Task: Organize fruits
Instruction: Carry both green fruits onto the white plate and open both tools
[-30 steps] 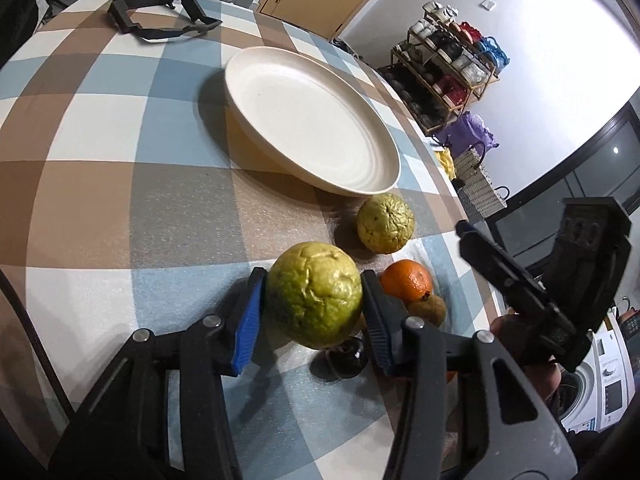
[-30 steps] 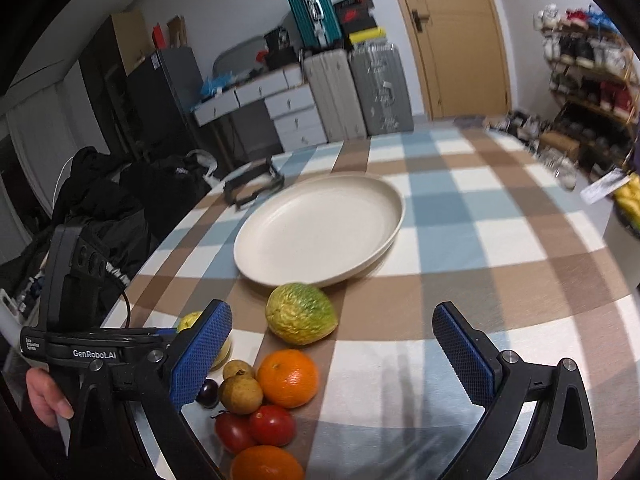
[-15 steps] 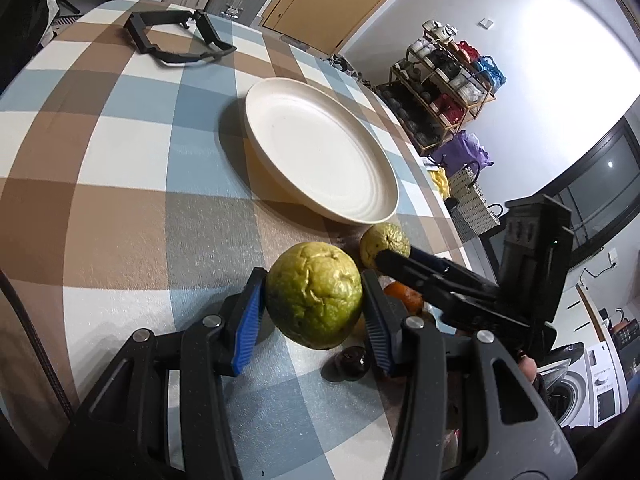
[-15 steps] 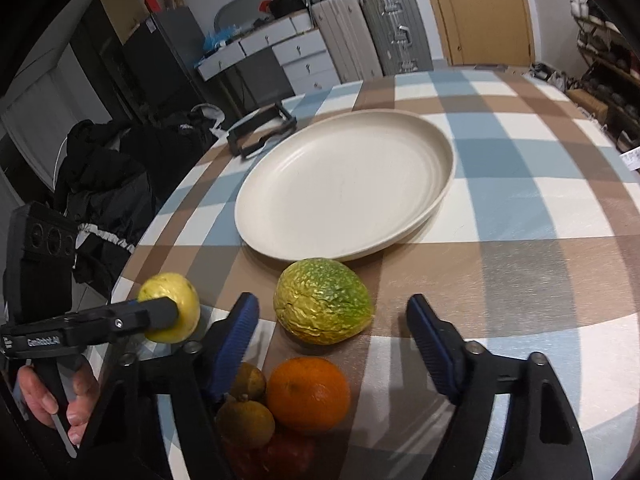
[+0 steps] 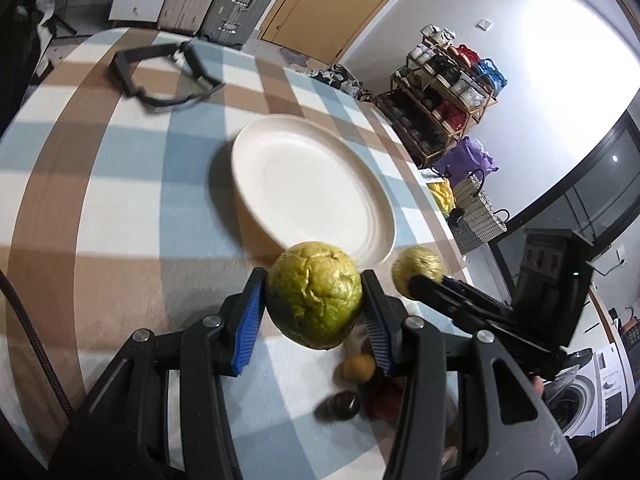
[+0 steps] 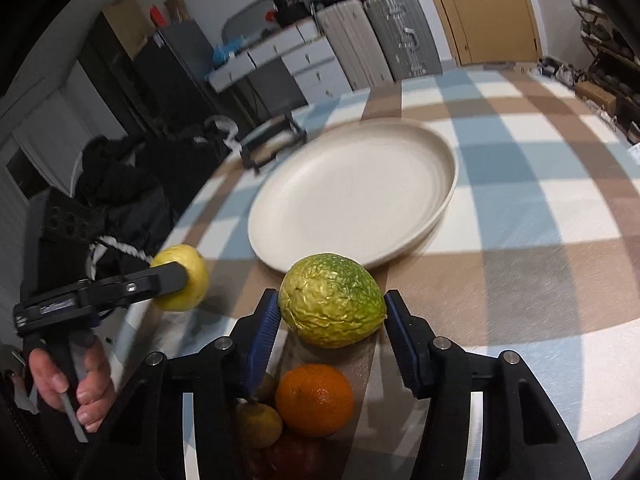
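left gripper: pinching wrinkled green fruit (lifted), near the plate rim
right gripper: clamped around second green fruit, beside the plate
orange: behind that fruit

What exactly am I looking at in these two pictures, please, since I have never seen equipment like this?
No robot here: a person holds a two-finger gripper in each hand, and a fisheye camera on each looks forward along its fingers.

The left wrist picture shows the left gripper, its blue pads closed on a wrinkled green fruit lifted over the checked tablecloth.

The right wrist picture shows the right gripper around a second green fruit; whether its pads are pressing it, I cannot tell. From there you also see the other gripper at the left, with the person's hand on its handle.

Ahead lies an empty cream plate. Nearer are an orange and smaller fruits, partly hidden.
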`<control>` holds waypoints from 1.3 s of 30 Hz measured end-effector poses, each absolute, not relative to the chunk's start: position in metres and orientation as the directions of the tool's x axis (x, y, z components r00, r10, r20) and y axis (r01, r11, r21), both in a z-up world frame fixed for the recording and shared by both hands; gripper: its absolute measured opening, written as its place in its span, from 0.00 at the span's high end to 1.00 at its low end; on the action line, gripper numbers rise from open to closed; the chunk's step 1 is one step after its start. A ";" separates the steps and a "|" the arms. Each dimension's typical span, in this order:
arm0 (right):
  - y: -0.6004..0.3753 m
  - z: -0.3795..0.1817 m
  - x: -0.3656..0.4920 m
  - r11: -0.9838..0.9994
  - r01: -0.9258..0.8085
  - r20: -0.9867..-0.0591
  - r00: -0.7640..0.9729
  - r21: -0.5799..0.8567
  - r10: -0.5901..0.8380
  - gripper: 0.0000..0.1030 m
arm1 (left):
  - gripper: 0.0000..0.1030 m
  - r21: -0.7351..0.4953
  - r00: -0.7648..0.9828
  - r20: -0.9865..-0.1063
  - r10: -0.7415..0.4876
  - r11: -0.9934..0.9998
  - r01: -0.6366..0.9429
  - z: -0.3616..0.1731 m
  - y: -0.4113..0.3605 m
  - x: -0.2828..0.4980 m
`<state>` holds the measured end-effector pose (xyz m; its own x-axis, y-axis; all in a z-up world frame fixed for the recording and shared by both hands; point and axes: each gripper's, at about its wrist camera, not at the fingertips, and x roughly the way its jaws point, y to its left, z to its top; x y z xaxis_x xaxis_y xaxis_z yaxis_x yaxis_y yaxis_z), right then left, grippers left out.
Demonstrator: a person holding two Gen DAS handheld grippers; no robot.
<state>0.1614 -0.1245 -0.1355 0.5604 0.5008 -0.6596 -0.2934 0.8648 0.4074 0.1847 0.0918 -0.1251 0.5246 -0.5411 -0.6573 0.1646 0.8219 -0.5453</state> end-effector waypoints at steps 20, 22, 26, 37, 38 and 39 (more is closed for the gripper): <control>-0.126 -0.081 0.307 0.841 -0.312 -0.662 0.519 0.443 0.541 0.48 | 0.57 -0.501 0.511 -0.691 -0.511 0.848 0.170 -0.100 0.060 0.342; -0.124 -0.094 0.323 0.845 -0.299 -0.681 0.500 0.444 0.535 0.48 | 0.57 -0.508 0.492 -0.699 -0.519 0.845 0.169 -0.109 0.059 0.355; -0.120 -0.118 0.342 0.853 -0.284 -0.711 0.472 0.437 0.521 0.48 | 0.57 -0.535 0.451 -0.714 -0.536 0.833 0.143 -0.136 0.060 0.378; -0.116 -0.147 0.360 0.863 -0.272 -0.739 0.445 0.425 0.505 0.47 | 0.57 -0.591 0.428 -0.696 -0.576 0.799 0.112 -0.159 0.056 0.409; -0.116 -0.149 0.361 0.862 -0.265 -0.741 0.440 0.433 0.507 0.47 | 0.56 -0.592 0.431 -0.697 -0.573 0.799 0.104 -0.159 0.056 0.410; -0.117 -0.150 0.362 0.861 -0.261 -0.741 0.439 0.436 0.509 0.47 | 0.54 -0.591 0.432 -0.699 -0.569 0.801 0.099 -0.158 0.056 0.411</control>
